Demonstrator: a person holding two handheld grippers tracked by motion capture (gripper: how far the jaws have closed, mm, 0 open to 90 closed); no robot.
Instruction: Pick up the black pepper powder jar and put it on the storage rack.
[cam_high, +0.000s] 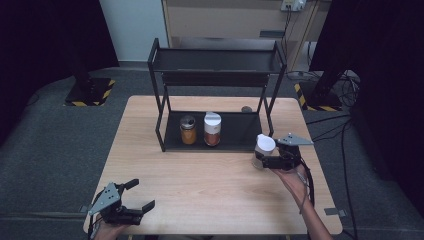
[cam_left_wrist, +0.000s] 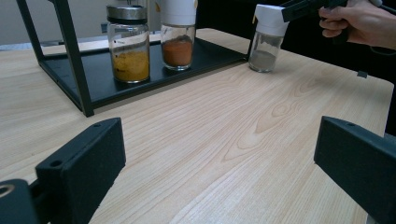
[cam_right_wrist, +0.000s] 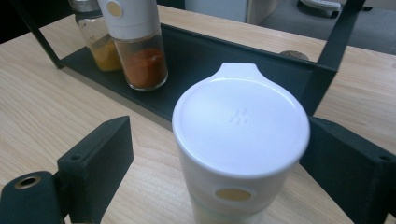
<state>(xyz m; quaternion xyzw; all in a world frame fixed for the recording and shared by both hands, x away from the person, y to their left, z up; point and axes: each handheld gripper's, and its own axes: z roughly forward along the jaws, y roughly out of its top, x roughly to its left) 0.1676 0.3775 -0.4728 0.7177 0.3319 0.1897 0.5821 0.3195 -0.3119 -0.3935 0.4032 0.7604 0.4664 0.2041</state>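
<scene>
On a wooden table, the right gripper has its jaws spread around a white-capped spice jar standing just outside the black rack's right front leg, not yet clamped. The left gripper rests wide open and empty near the table's front edge. A good grasp would probably close squarely on the jar, keeping it upright and clear of the leg.

The pale wooden tabletop is showing a smooth, matt grain. The clear glass spice jar with the white plastic cap is looking satiny up top, and the matt black plastic fingers of the right gripper are looking slightly grainy. The black metal rack is wearing a dull painted finish. The yellow-spice glass jar's lid is gleaming like brushed metal.
</scene>
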